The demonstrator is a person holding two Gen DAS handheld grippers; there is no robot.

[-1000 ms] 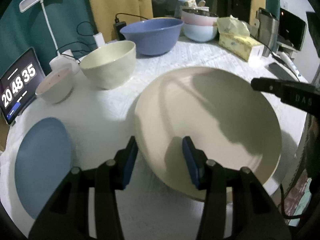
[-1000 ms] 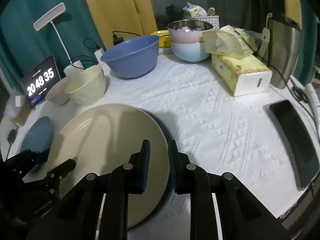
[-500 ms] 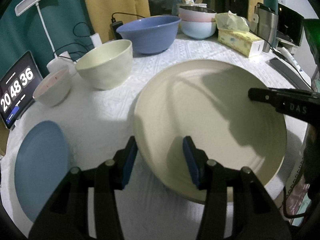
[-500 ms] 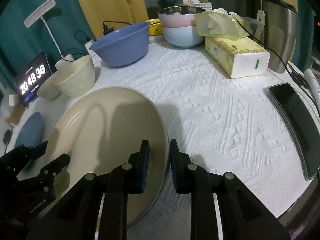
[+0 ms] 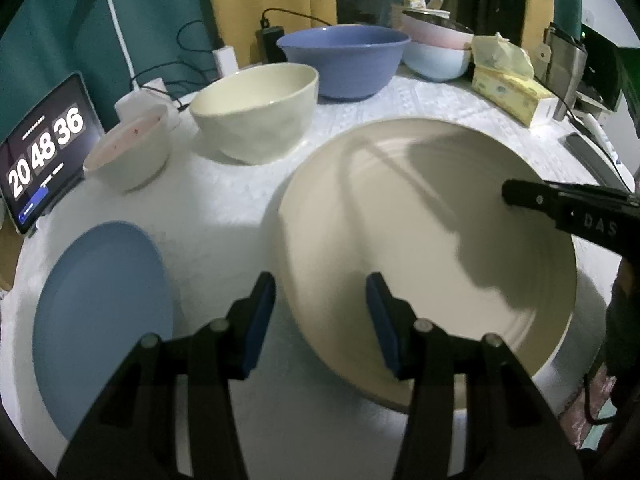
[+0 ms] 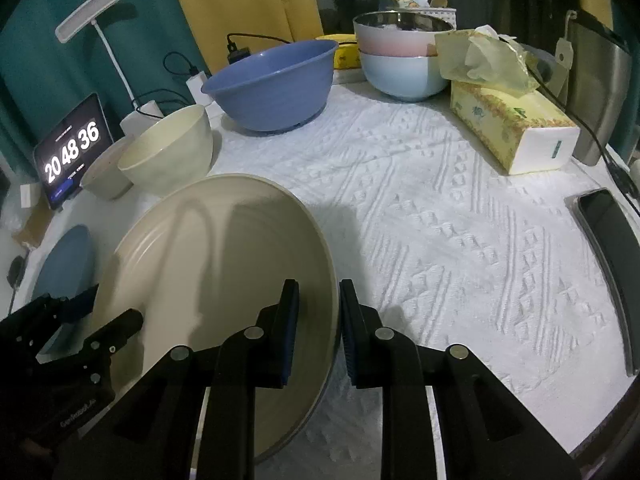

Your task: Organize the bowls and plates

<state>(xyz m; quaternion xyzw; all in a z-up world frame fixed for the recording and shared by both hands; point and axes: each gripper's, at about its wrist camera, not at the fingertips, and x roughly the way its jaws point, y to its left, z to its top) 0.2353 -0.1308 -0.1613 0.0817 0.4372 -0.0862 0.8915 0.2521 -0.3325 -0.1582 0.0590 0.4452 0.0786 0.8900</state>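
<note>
Beige plate (image 6: 208, 264) sits tilted near the front of the surface (image 6: 460, 220). Your right claw (image 6: 318, 304) is clamped on its right rim, one finger inside the rim, one outside. In the right wrist view a dark blue edge shows under the plate's near rim; can't tell what it is.

Your left claw (image 5: 320, 300) is spread wide and holds nothing. It straddles the plate's left rim: right finger over the plate, left finger over the cloth, neither pad clearly touching.

Small blue plate (image 5: 100, 320) lies flat on the surface, left of the beige plate and apart from it.

Behind them: cream bowl (image 5: 256, 116), with a small pinkish bowl (image 5: 128, 152) just to its left. Big blue bowl (image 6: 276, 80) is further back. Pink bowl is nested in a pale blue bowl (image 6: 400, 72) at the back right.

Tissue box (image 6: 512, 128) and phone (image 6: 608, 248) are on the right side. Tablet clock (image 5: 44, 152) stands at the left edge.
</note>
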